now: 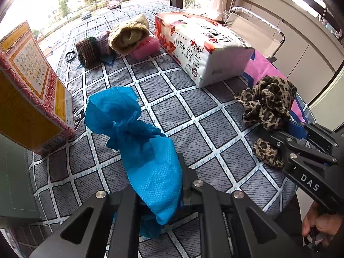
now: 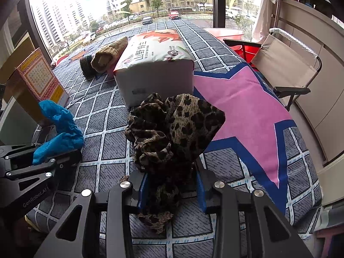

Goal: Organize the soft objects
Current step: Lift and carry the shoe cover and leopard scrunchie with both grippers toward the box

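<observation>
My left gripper is shut on a crumpled blue non-woven cloth, which bunches up above the checked table cover. In the right wrist view the same blue cloth shows at the left, pinched in the left gripper. My right gripper is shut on a leopard-print scarf, its folds piled in front of the jaws and a tail hanging below. From the left wrist view the scarf and right gripper are at the right.
A large tissue pack lies at the back, beside rolled knitted pieces and a pink sponge. A red-and-yellow box stands at the left. A folding chair stands right of the table. A person's hand holds the right gripper.
</observation>
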`<act>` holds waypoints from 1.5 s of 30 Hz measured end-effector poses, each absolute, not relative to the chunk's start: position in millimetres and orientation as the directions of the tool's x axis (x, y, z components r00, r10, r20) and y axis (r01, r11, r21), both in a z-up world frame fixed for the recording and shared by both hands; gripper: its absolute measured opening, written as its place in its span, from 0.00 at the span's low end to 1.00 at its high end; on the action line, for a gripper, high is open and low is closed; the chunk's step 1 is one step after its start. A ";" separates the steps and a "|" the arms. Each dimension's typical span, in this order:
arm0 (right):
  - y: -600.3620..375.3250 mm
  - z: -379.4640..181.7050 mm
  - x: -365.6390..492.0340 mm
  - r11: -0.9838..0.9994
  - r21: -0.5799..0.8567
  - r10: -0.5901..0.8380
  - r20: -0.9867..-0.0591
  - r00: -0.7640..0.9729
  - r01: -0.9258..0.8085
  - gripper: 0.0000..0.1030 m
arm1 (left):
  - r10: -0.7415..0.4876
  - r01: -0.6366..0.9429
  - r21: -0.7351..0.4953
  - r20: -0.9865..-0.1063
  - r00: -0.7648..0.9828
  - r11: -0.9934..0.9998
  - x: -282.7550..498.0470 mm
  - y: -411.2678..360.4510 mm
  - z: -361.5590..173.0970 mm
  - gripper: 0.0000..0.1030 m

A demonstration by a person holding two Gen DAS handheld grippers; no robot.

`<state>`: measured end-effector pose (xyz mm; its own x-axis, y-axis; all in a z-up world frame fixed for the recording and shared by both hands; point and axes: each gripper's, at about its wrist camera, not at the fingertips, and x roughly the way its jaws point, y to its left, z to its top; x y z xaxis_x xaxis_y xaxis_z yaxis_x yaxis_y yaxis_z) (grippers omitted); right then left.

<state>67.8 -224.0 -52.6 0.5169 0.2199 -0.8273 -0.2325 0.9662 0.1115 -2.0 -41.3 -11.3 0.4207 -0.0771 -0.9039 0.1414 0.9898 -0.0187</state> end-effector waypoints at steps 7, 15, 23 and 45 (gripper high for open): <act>-226.0 -51.5 67.4 0.967 0.124 0.225 -0.829 0.512 -0.223 0.36 | -0.045 0.151 0.022 -0.904 0.424 0.988 -3.8 -46.8 -10.9 0.12; -235.7 -47.4 64.7 0.970 0.140 0.224 -0.830 0.511 -0.199 0.36 | -0.072 0.207 0.019 -0.903 0.423 0.978 -4.5 -61.5 -3.0 0.11; -263.3 -29.1 70.0 0.980 0.149 0.197 -0.805 0.559 -0.131 0.36 | -0.103 0.293 0.049 -0.870 0.483 0.955 6.1 -92.7 28.2 0.11; -276.5 16.9 178.6 0.975 0.191 0.222 -0.768 0.601 -0.116 0.36 | -0.092 0.198 0.014 -0.852 0.515 0.980 117.1 -101.7 90.1 0.11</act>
<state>178.6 -276.5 16.9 0.6012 0.2220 -0.7676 -0.1162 0.9747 0.1909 117.1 -101.7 90.1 0.5152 -0.0920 -0.8521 0.1981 0.9801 0.0140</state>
